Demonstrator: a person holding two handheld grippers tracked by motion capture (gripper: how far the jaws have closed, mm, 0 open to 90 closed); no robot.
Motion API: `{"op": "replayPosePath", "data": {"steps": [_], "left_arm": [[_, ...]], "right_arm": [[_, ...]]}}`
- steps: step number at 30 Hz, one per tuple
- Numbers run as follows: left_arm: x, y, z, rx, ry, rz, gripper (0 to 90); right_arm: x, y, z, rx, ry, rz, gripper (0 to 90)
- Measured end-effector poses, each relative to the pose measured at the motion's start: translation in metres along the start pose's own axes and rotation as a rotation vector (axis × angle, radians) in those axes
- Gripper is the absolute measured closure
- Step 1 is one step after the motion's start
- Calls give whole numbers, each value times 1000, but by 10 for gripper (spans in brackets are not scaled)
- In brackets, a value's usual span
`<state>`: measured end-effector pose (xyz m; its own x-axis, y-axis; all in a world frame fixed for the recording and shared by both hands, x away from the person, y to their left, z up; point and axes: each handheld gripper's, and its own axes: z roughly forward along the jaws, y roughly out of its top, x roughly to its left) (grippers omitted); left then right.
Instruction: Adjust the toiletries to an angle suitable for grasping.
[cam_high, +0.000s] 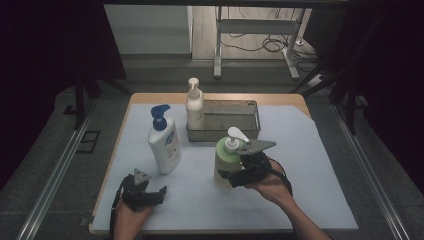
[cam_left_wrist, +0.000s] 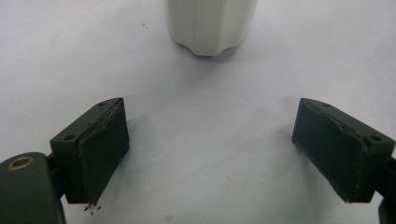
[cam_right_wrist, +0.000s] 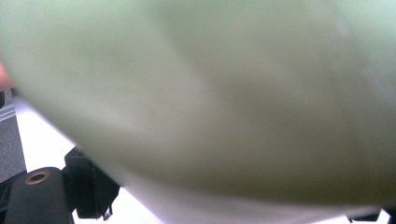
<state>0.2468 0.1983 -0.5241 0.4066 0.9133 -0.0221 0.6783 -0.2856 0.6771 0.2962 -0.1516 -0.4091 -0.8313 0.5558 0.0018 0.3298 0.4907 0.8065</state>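
Observation:
A green pump bottle with a white pump stands on the white mat right of centre. My right gripper comes in from the right, its jaws on either side of the bottle's body, shut on it. In the right gripper view the blurred green bottle sits very close, between the jaws of the right gripper. My left gripper rests low at the front left, open and holding nothing. In its own view the left gripper faces the base of a white bottle.
A white bottle with a blue pump stands just beyond the left gripper. A cream pump bottle stands at the left end of a metal tray at the back. Wooden table edge borders the mat.

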Motion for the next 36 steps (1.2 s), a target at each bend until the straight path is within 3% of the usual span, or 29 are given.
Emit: {"op": "replayPosePath", "data": {"steps": [17,36], "left_arm": [[0,0,0,-2,0,0,106],[0,0,0,-4,1,0,106]], "right_arm": [[-23,38,-6,-15,-50,19,121],[-56,82,6,-39,-142,39,122]]}}
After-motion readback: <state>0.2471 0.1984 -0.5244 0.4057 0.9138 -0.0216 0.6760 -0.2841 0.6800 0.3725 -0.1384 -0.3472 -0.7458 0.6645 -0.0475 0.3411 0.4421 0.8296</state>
